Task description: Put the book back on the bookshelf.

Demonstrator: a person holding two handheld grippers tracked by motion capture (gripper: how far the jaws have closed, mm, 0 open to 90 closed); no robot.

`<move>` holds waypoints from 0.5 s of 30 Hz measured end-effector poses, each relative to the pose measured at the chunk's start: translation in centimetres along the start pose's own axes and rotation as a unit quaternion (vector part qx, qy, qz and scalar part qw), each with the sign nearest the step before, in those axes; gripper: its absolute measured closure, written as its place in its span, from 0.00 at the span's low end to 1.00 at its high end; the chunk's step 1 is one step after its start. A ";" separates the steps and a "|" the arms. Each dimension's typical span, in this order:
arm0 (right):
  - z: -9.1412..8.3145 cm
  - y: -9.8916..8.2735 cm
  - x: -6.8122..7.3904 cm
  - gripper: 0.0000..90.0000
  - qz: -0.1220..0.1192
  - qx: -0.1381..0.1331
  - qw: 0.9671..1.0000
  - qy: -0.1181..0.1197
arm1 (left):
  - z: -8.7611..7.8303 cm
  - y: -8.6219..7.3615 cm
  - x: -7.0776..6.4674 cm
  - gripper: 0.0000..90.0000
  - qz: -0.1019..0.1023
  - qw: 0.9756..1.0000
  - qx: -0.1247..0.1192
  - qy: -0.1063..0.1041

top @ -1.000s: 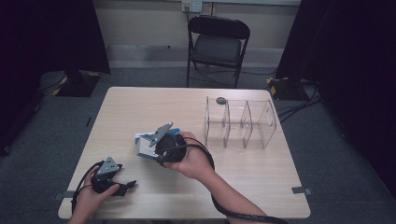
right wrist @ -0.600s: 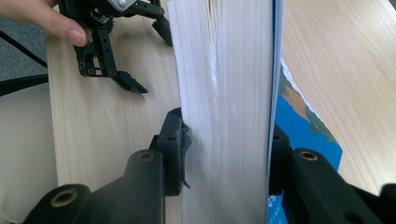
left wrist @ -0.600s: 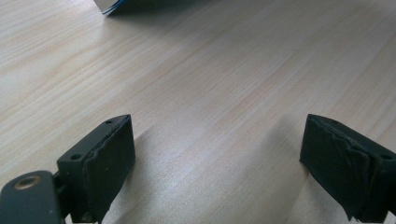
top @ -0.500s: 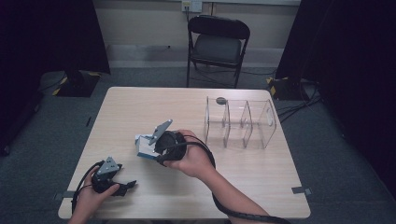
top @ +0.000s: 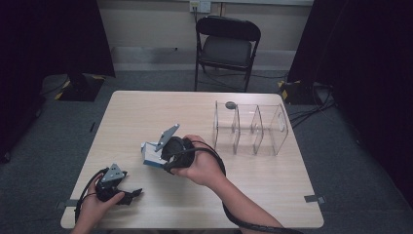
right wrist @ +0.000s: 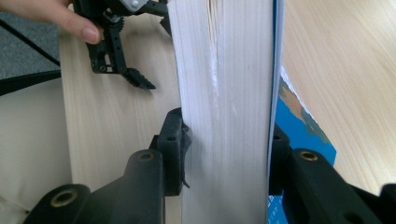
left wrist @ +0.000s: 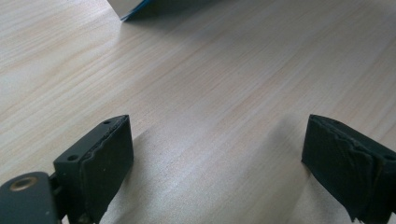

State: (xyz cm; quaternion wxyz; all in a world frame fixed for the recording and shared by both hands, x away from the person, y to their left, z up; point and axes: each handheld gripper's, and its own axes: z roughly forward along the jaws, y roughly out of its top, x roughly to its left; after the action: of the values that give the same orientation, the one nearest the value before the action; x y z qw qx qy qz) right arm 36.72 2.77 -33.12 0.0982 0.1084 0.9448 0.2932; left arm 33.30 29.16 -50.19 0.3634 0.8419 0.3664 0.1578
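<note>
Right tongs: clamped on thick blue-covered book, page edge showing.
Left tongs: wide, empty, just been opening.
Advice: keep book squarely gripped, pages together.

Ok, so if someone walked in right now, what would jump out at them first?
Probably the thick book with a blue cover near the middle of the table, clamped by its page block in the right hand-held gripper. Next, the clear three-bay organizer at the table's far right. The left hand-held gripper rests open and empty at the near left corner.
</note>
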 end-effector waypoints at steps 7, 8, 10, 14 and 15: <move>-0.9 0.1 0.0 0.69 0.008 -0.005 1.000 0.002 | 0.1 0.0 0.0 0.07 -0.002 1.000 0.003 0.003; -0.9 0.1 0.0 0.69 0.008 -0.005 1.000 0.002 | 0.1 0.0 0.0 0.07 -0.002 1.000 0.003 0.003; -1.0 0.2 0.1 0.69 0.006 -0.003 1.000 -0.001 | 0.2 0.0 0.0 0.07 -0.006 1.000 -0.004 0.002; -1.1 0.3 0.4 0.69 0.004 0.006 1.000 0.003 | 0.1 0.0 -0.1 0.07 -0.006 1.000 0.000 0.004; -1.2 0.3 0.4 0.69 0.003 0.006 1.000 0.006 | 0.1 0.0 -0.1 0.07 -0.006 1.000 0.000 0.004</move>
State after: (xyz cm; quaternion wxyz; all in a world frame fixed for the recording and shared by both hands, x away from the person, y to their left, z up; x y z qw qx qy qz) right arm 36.09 2.45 -32.04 0.0909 0.1100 0.9468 0.2884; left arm 33.33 29.05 -50.24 0.3627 0.8389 0.3734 0.1591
